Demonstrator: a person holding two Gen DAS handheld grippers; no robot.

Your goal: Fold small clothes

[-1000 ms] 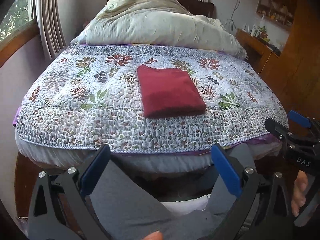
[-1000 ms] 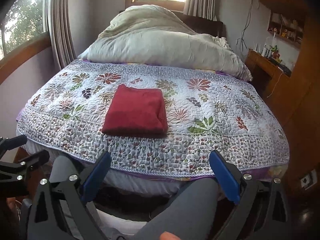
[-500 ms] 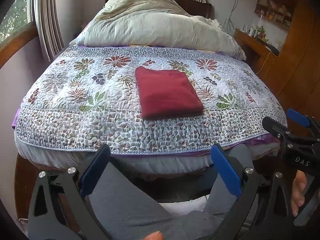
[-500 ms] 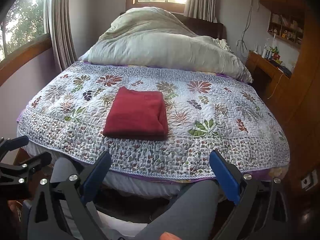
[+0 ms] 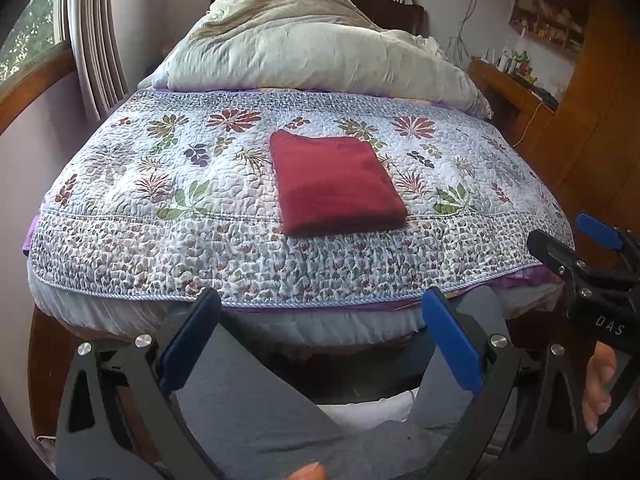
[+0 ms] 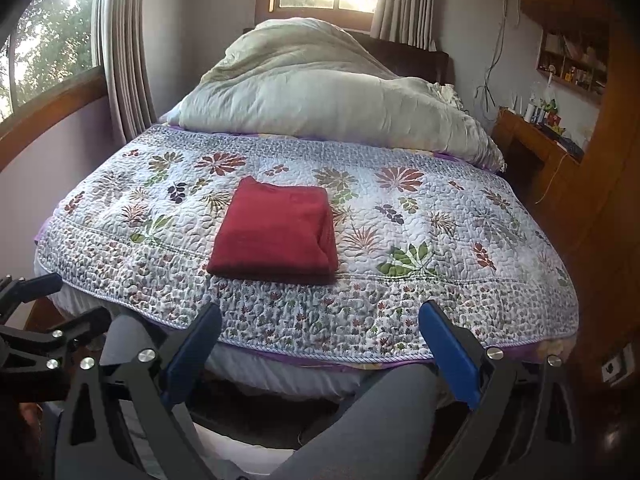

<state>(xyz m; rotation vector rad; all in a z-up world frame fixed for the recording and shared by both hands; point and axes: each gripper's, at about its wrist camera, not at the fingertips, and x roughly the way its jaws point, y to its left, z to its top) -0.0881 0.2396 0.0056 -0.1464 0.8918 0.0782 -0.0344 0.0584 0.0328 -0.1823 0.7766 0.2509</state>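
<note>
A dark red garment (image 5: pixel 336 184) (image 6: pixel 276 232) lies folded into a neat rectangle on the floral quilt (image 5: pixel 168 200) (image 6: pixel 420 248), near the bed's front edge. My left gripper (image 5: pixel 320 332) is open, held back off the bed over a person's grey-clad legs, nothing between its blue pads. My right gripper (image 6: pixel 320 344) is open too, likewise short of the bed and empty. The right gripper (image 5: pixel 588 264) also shows at the right edge of the left wrist view, and the left gripper (image 6: pixel 36 320) at the left edge of the right wrist view.
A bulky pale duvet (image 5: pixel 312 48) (image 6: pixel 332 92) is heaped at the head of the bed. Curtains and windows (image 6: pixel 52 40) stand to the left, a wooden desk with small items (image 6: pixel 540 128) to the right. The person's knees (image 5: pixel 248 408) fill the space under the grippers.
Both grippers have drifted slightly, so the bed sits a little lower in each view. The folded red garment has not moved and both grippers stay open.
</note>
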